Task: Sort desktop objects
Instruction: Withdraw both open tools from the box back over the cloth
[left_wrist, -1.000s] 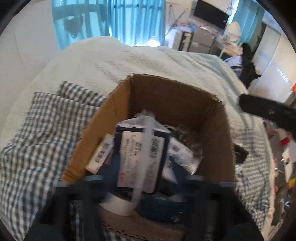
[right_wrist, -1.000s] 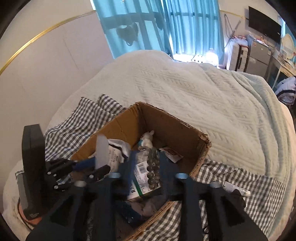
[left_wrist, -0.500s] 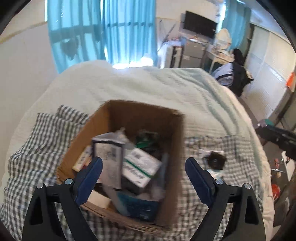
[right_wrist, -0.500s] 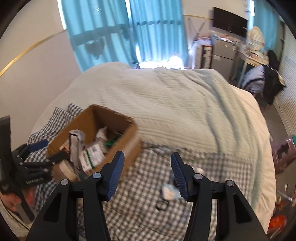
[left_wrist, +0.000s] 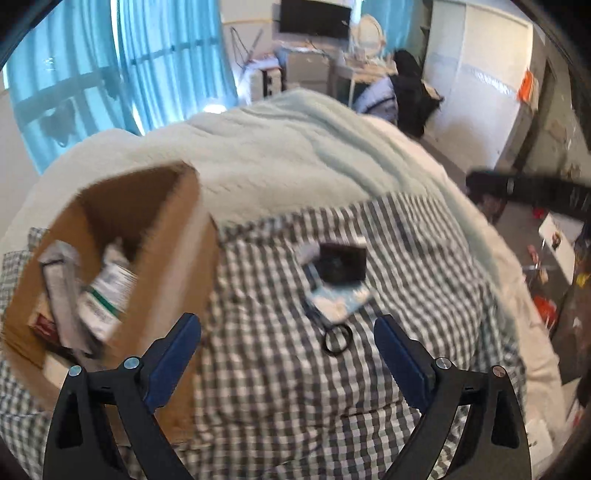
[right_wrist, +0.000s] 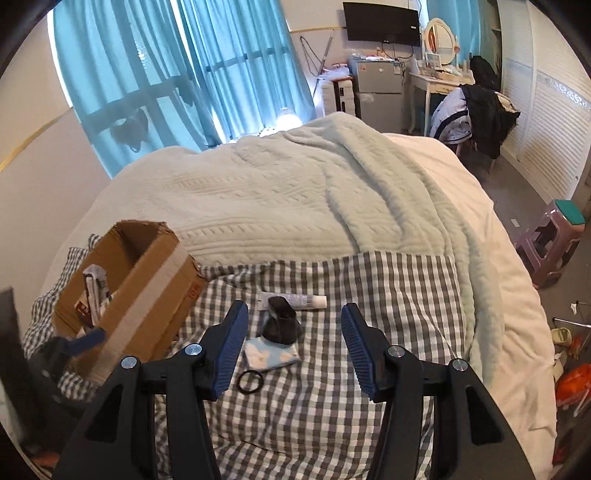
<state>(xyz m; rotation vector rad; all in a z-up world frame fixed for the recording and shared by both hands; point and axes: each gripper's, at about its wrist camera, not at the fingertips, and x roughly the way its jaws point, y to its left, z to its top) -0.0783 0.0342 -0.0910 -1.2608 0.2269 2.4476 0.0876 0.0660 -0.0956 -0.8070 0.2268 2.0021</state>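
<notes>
Both tongs are empty and face the small pile left on the checked cloth (right_wrist: 388, 295) spread over the bed. The left tongs (left_wrist: 287, 334) stand wide open; the right tongs (right_wrist: 293, 334) are partly open, nothing between the blades. The box (right_wrist: 147, 280) sits to the left on the cloth, already holding several packets.

Still out, clustered together: a black pouch (right_wrist: 281, 325) lying on a blue packet (right_wrist: 271, 354), a white tube (right_wrist: 303, 301) just behind them, and a black ring (right_wrist: 250, 381) in front.

The step in hand looks like reaching for the next item. The pouch, on top, seems the easiest pick; the flat ring will need the blades pressed low against the cloth.
</notes>
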